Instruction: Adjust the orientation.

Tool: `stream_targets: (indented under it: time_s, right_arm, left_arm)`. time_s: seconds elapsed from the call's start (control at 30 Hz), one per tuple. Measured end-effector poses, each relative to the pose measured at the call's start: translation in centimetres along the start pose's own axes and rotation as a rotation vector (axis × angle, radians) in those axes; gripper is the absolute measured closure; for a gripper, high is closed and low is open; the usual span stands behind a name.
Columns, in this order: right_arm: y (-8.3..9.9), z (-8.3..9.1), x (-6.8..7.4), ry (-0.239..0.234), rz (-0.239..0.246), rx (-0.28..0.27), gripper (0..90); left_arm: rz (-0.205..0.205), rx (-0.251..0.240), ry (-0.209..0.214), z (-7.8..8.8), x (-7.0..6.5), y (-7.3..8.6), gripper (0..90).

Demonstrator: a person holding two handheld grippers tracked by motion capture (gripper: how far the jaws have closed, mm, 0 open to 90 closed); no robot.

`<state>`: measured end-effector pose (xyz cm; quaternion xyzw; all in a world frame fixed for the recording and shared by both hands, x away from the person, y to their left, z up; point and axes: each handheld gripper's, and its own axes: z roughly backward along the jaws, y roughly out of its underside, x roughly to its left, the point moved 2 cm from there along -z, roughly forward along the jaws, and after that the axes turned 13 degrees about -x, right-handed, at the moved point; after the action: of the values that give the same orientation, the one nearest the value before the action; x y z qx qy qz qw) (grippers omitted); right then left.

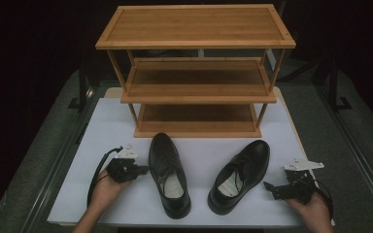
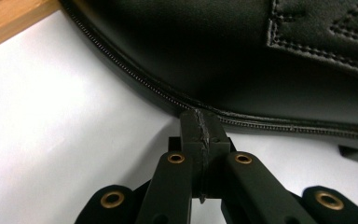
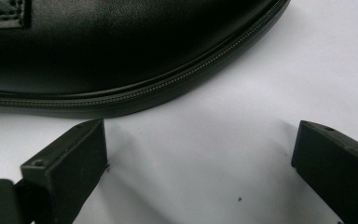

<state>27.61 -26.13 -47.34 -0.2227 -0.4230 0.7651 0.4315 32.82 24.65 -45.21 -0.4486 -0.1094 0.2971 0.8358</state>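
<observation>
You are at a lab-style recording bench: a white-covered table [image 1: 126,121] on grey carpet [image 1: 43,145], black surroundings, dark metal stand legs [image 1: 334,82] behind.

Right gripper beside a black shoe on a white table

The right gripper [image 3: 200,158] has its two black jaws set wide apart, with bare white table [image 3: 242,140] between them. The black leather shoe [image 3: 98,51] lies across the top of the view, its stitched sole edge curving just above the left jaw's tip. Whether that jaw touches the shoe cannot be told.
</observation>
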Motion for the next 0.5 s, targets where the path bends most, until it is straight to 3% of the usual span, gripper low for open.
stream_targets:
  time_s: [0.5]
  right_arm:
    - [0.0, 0.0, 0.0, -0.001, -0.002, -0.003, 2.8]
  left_arm:
    - [-0.025, 0.005, 0.013, -1.9, 0.1, -1.3, 90.0]
